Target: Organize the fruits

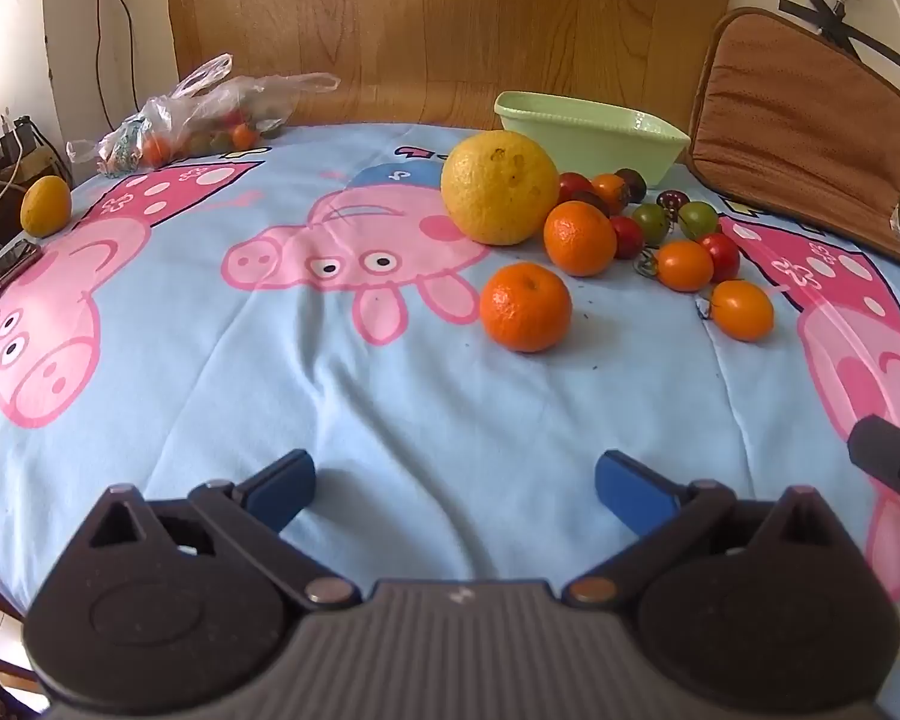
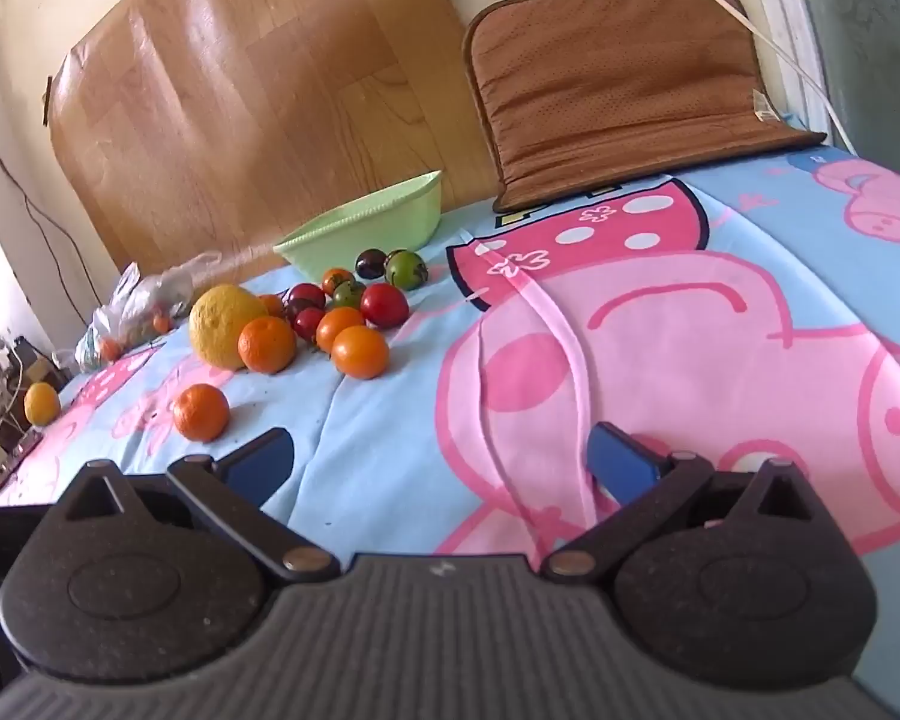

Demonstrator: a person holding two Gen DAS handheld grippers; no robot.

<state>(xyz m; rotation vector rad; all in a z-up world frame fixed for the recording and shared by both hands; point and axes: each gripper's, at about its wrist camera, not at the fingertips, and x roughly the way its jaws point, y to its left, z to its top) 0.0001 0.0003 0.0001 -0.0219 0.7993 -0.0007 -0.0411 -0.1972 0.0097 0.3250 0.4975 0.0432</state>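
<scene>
A big yellow citrus (image 1: 499, 187) (image 2: 225, 324) lies on the cartoon-print cloth with two tangerines (image 1: 525, 306) (image 1: 579, 237) in front of it. Several small red, orange, green and dark tomatoes (image 1: 684, 264) (image 2: 360, 351) lie beside it. A pale green bowl (image 1: 588, 131) (image 2: 366, 228) stands behind them, empty as far as I see. My left gripper (image 1: 455, 489) is open and empty, well short of the near tangerine (image 2: 201, 411). My right gripper (image 2: 441, 461) is open and empty, to the right of the fruit.
A small yellow fruit (image 1: 45, 205) (image 2: 42, 403) sits at the cloth's far left edge. A clear plastic bag (image 1: 204, 114) holding more fruit lies at the back left. A brown cushion (image 1: 804, 120) (image 2: 624, 84) leans on the wall at the back right. A wooden panel (image 1: 438, 18) stands behind.
</scene>
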